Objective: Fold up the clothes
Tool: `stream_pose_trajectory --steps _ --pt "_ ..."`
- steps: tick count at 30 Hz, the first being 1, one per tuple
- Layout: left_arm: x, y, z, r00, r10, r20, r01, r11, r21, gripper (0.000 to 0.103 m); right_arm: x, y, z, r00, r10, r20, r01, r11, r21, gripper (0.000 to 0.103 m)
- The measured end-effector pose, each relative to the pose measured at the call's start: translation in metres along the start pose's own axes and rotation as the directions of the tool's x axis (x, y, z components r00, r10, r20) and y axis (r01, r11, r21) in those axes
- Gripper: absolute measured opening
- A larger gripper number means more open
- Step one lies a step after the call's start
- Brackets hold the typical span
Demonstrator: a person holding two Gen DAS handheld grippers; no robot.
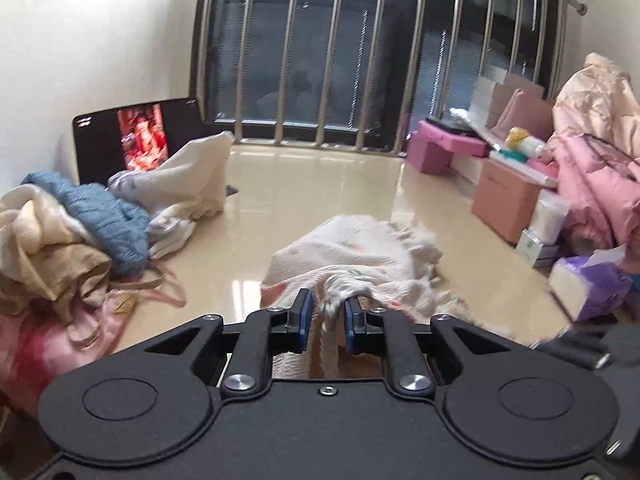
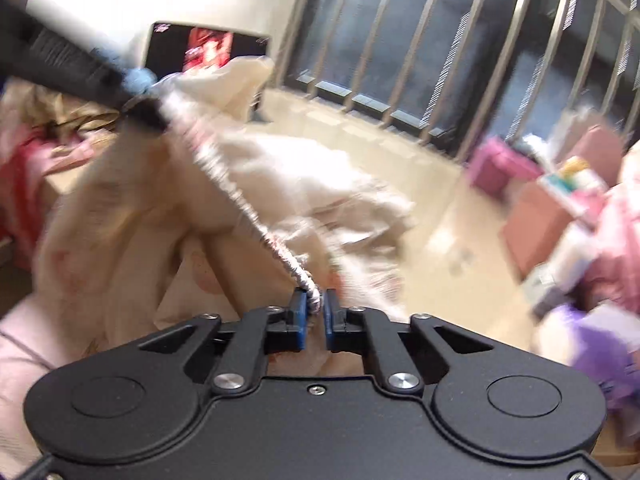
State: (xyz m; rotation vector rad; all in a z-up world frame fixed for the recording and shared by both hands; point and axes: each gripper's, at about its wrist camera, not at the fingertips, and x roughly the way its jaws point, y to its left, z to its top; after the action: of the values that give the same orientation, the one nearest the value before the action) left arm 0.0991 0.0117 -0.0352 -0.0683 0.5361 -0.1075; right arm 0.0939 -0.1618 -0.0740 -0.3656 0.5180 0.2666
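Left wrist view: my left tongs [image 1: 327, 312] are clamped on a bunched edge of the white garment [image 1: 360, 256], which trails forward over the glossy floor [image 1: 320, 184]. A clothes pile [image 1: 80, 232] with a blue knit [image 1: 108, 216] lies to the left, in front of a lit laptop [image 1: 132, 140]. Pink boxes [image 1: 504, 200] and a purple tissue pack [image 1: 588, 284] sit on the right, under the barred window [image 1: 320, 48].

Right wrist view, blurred: my right tongs [image 2: 315, 308] are closed on the garment's [image 2: 168, 208] gathered band [image 2: 240, 200], which runs taut up and left to my left tongs [image 2: 144, 114]. The cloth hangs below the band, above the floor [image 2: 460, 220].
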Motion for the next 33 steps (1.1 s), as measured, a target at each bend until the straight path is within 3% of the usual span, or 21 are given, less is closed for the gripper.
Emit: stream_pose_trajectory --steps 3,5,9,13,16,22,27,33 --pt "0.002 0.015 -0.008 0.999 0.025 -0.039 -0.025 1.0 0.005 0.021 -0.015 -0.015 0.009 0.998 0.0 0.07 -0.002 1.0 0.028 0.006" --pt "0.002 0.021 -0.014 0.997 0.04 -0.061 -0.04 0.999 -0.002 0.029 -0.027 -0.021 0.019 0.992 0.019 0.128 -0.023 0.999 0.034 0.006" --pt "-0.005 0.033 -0.024 0.995 0.075 -0.072 -0.078 0.996 -0.044 0.058 -0.059 -0.021 0.047 0.959 0.046 0.279 -0.045 0.999 -0.011 0.006" --pt "-0.013 0.043 -0.03 0.991 0.105 -0.079 -0.112 0.99 -0.09 0.071 -0.071 -0.021 0.076 0.924 0.1 0.37 -0.09 0.995 -0.044 0.006" --pt "-0.016 0.048 -0.034 0.987 0.132 -0.097 -0.143 0.983 -0.114 0.073 -0.069 -0.027 0.097 0.902 0.182 0.391 -0.197 0.98 -0.002 0.006" --pt "-0.015 0.058 -0.054 0.973 0.133 -0.19 -0.168 0.969 -0.18 0.074 -0.073 -0.032 0.112 0.874 0.187 0.448 -0.225 0.974 0.034 0.007" --pt "-0.023 0.06 -0.059 0.966 0.148 -0.211 -0.191 0.961 -0.201 0.074 -0.069 -0.029 0.107 0.884 0.109 0.454 -0.13 0.991 0.016 0.006" --pt "-0.043 0.059 -0.042 0.964 0.226 -0.142 -0.247 0.956 -0.157 0.071 -0.034 -0.037 0.085 0.935 -0.104 0.339 0.112 0.994 -0.006 0.007"
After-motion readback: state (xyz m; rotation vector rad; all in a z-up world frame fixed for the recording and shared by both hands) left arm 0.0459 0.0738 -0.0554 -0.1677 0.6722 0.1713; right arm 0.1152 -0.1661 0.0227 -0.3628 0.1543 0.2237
